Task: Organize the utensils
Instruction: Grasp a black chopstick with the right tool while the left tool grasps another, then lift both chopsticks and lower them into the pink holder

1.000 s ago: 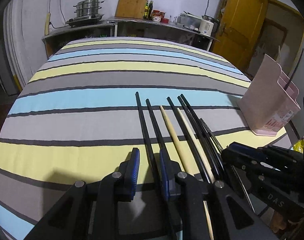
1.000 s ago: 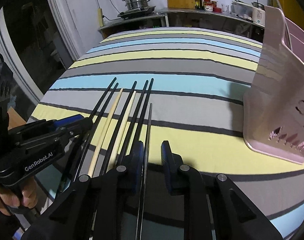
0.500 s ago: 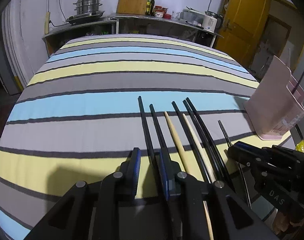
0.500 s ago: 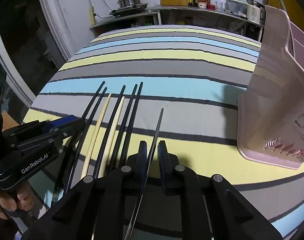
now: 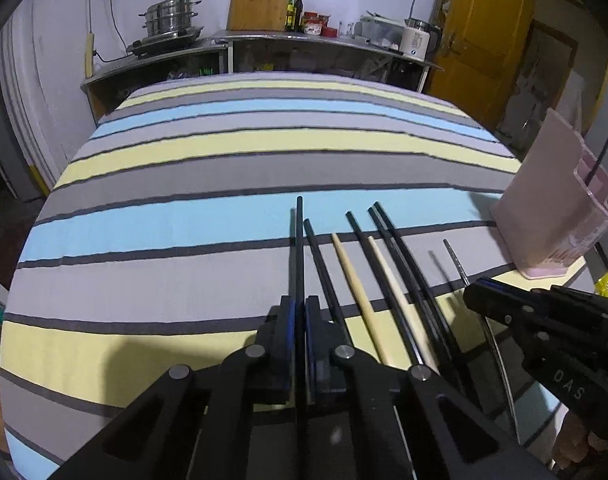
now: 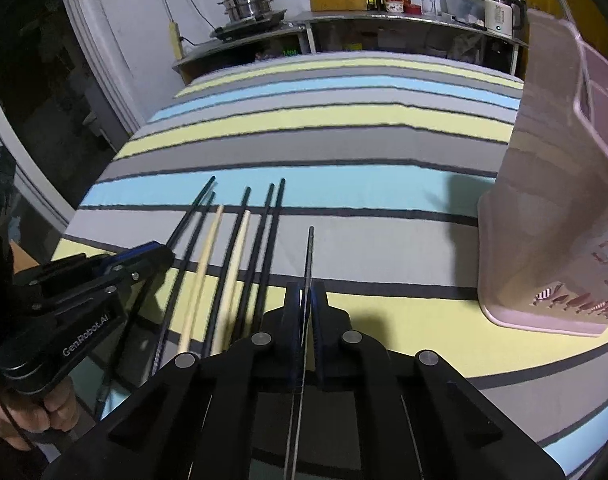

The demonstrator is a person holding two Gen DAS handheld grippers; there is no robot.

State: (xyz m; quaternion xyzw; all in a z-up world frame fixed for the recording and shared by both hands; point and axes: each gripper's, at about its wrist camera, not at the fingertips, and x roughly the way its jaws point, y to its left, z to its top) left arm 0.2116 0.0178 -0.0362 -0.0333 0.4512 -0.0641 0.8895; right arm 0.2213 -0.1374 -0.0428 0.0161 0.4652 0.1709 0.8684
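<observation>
Black chopstick: we see our left gripper (image 5: 299, 316) clamped on one long black chopstick (image 5: 299, 248), lifted off the striped cloth desk (image 5: 224, 168)
Right gripper (image 6: 306, 312): pinching a thin dark metal chopstick (image 6: 309, 252)
Pink plastic utensil holder (image 6: 556, 208): we find it upright at the desk's right edge

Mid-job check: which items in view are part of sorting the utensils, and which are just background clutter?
Job items: black chopstick in left gripper; thin metal chopstick in right gripper; wooden chopsticks; remaining black chopsticks; pink utensil holder.

Clutter: steamer pot; cutting board; kettle; sauce bottles.
</observation>
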